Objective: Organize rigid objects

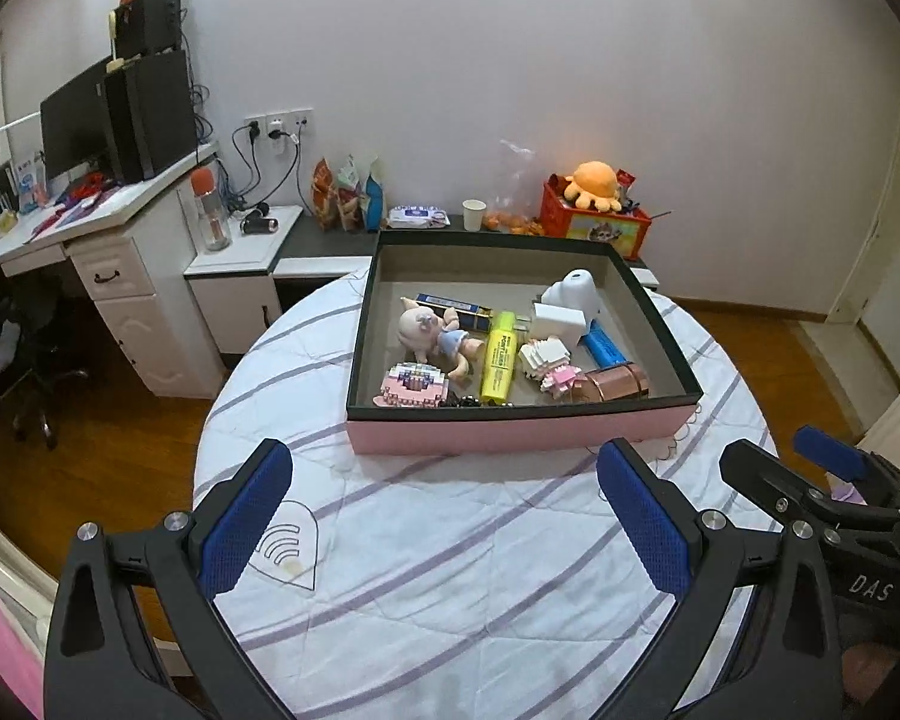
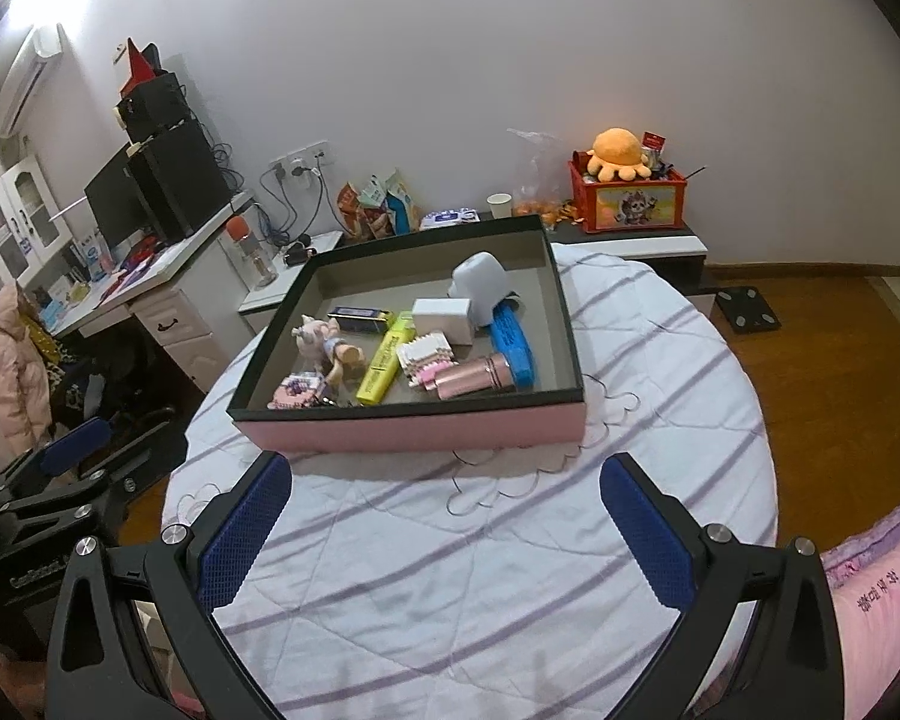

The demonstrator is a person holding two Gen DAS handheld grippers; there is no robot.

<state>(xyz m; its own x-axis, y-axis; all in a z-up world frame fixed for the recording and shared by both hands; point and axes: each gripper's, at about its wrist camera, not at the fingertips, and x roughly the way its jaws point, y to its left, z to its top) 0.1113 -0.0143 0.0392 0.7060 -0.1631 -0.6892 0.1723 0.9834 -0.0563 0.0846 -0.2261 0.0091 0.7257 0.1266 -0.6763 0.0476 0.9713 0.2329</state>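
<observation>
Nearest, the left claw (image 1: pixel 444 516) hangs released, its blue pads wide apart and empty above the striped cloth (image 1: pixel 450 570) on the round counter (image 2: pixel 720 420); the right claw (image 2: pixel 444 525) is likewise spread and holds nothing; just beyond both sits the pink box (image 1: pixel 510 435) with its dark rim; inside it lie a yellow highlighter (image 1: pixel 498 357), a pig doll (image 1: pixel 432 333), two brick figures, a rose-gold cylinder (image 2: pixel 477 379), a blue tube (image 2: pixel 513 339) and a white block (image 2: pixel 444 318); farther back, an orange plush (image 1: pixel 594 183) tops a red crate (image 1: pixel 594 225) by the wall.
</observation>
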